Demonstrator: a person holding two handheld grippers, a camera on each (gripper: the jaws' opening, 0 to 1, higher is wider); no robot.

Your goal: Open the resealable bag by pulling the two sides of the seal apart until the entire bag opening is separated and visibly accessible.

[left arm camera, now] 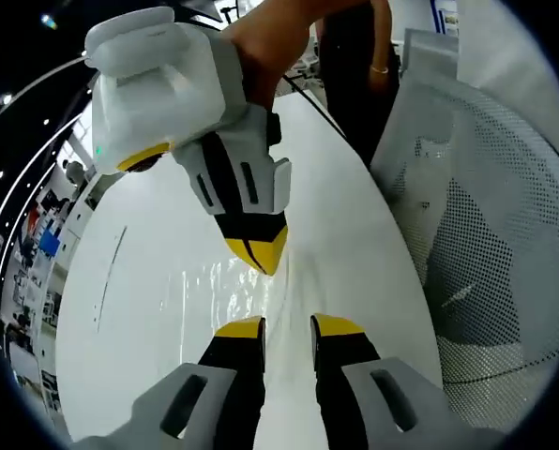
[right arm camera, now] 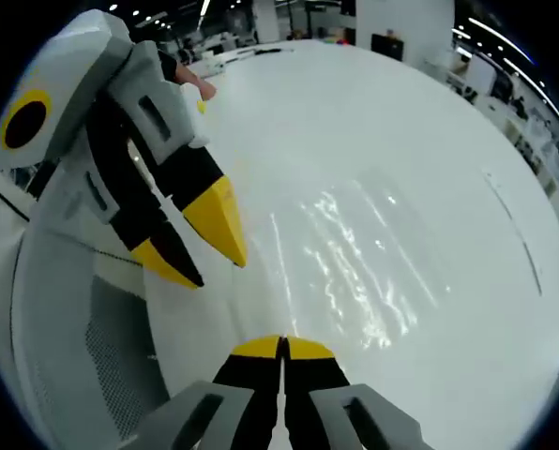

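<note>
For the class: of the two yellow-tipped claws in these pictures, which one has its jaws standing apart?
The left claw: a gap shows between its jaws. The right claw has its jaws pressed together.

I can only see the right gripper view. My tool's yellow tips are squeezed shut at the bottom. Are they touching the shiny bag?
Observer: In the left gripper view, the right tool points down with its tips on the wrinkled part of the clear bag. I can't tell whether plastic is pinched.
Operator: Who's holding my tool?
Observer: A hand grips it from behind, up by its white box.
Operator: Is the other tool close to mine?
Observer: Yes. The left tool is open, its tips just short of yours, gripping nothing.
</note>
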